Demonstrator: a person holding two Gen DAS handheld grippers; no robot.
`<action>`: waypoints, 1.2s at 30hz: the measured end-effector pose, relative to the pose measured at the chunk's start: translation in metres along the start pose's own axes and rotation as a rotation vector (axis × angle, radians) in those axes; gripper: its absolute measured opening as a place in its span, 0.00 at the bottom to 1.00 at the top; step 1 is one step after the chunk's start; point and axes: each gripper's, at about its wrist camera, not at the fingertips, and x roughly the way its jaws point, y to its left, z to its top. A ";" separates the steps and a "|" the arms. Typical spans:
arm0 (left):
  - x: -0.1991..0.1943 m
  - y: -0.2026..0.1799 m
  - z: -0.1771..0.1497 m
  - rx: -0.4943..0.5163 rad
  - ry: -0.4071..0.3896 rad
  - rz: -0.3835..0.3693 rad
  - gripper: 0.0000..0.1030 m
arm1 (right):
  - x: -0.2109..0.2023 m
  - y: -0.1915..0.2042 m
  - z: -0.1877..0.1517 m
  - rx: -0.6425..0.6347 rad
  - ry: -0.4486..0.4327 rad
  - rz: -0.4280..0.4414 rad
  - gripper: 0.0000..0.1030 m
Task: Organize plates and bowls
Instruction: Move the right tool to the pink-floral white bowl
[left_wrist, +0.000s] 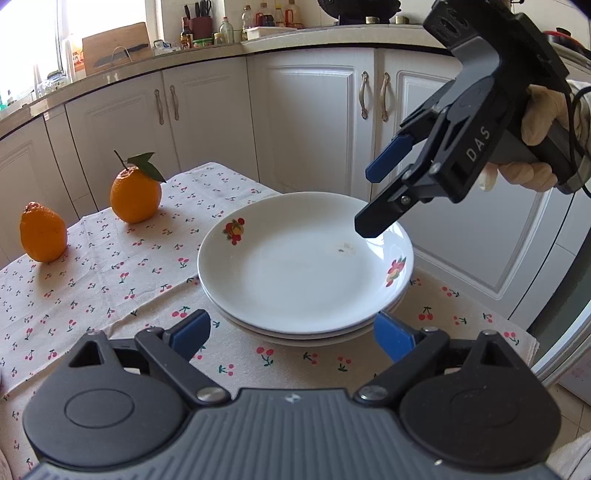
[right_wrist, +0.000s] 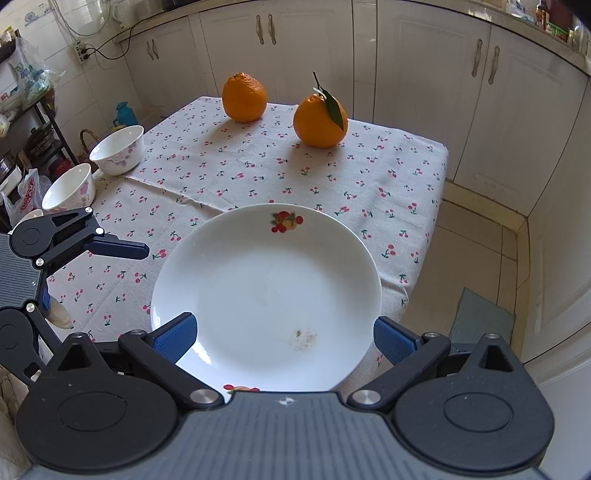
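At the far left of the right wrist view, two white bowls (right_wrist: 117, 154) with a pale pink floral print are seen side by side at the edge of the surface (right_wrist: 258, 173), apparently not yet stacked. They are glazed, deep-walled and round, so nesting one in the other is judged feasible.

Just beside them the left tongs (left_wrist: 291, 334) are held low over the cloth with the blue pads spread wide and nothing between them; they seem to be kept ready rather than engaged.

Further right, two oranges (right_wrist: 244, 96) with dimpled skin, one bearing a stem and leaf, are set well back on the cherry-printed fabric, clear of the working area.

Near the front edge the plates (left_wrist: 304, 262) are found, one laid on another; a third rim beneath cannot be confirmed. They are shallow, glossy and white, with small fruit motifs on the rim and a faint speckled mark on the top one. Stacking here is judged to be the point of the placement.

At the right, the right tongs (right_wrist: 284, 341) hover above the near rim of the stack, spread fully and pinching nothing; a pale-gloved hand (left_wrist: 539, 140) is wrapped round the handle.
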 end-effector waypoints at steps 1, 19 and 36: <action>-0.004 0.001 -0.001 -0.004 -0.006 0.002 0.93 | -0.002 0.006 0.001 -0.011 -0.009 -0.010 1.00; -0.116 0.035 -0.051 -0.107 -0.130 0.231 0.97 | -0.004 0.152 0.019 -0.218 -0.227 -0.083 1.00; -0.201 0.090 -0.145 -0.198 -0.075 0.467 0.97 | 0.040 0.270 0.038 -0.246 -0.288 0.064 1.00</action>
